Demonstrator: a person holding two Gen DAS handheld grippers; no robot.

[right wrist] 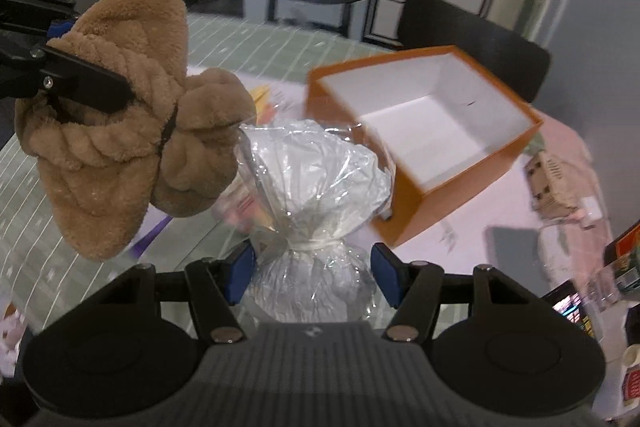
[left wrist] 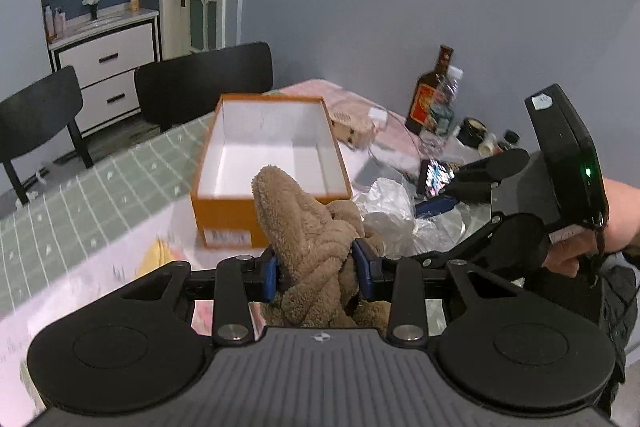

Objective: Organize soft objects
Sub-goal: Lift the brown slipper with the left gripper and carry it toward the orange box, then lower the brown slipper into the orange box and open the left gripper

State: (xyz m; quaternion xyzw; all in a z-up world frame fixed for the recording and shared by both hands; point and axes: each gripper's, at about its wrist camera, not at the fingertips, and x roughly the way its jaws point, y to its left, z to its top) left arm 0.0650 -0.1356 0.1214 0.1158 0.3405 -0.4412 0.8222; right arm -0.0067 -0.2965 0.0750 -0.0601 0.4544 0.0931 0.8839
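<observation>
A pair of brown plush slippers (left wrist: 308, 227) hangs above the table, and my left gripper (left wrist: 320, 273) is shut on it, its blue pads pressing both sides. In the right wrist view the slippers (right wrist: 120, 147) hang at the left with the left gripper (right wrist: 92, 63) clamped across them. My right gripper (right wrist: 314, 273) is shut on a tied clear plastic bag (right wrist: 316, 179) holding something white, gripped below its knot. An open orange box (left wrist: 224, 219) with an empty white inside stands on the table just beyond both, also seen as the box (right wrist: 460, 183) at the right.
A green checked tablecloth (left wrist: 80, 195) covers the table. Clutter stands at the far right: a dark bottle (left wrist: 432, 95), a clear bottle (left wrist: 448, 99), a lit phone (left wrist: 436, 179) and a small cardboard item (left wrist: 352, 131). Two black chairs (left wrist: 208, 83) stand behind the table, a white cabinet (left wrist: 108, 67) beyond.
</observation>
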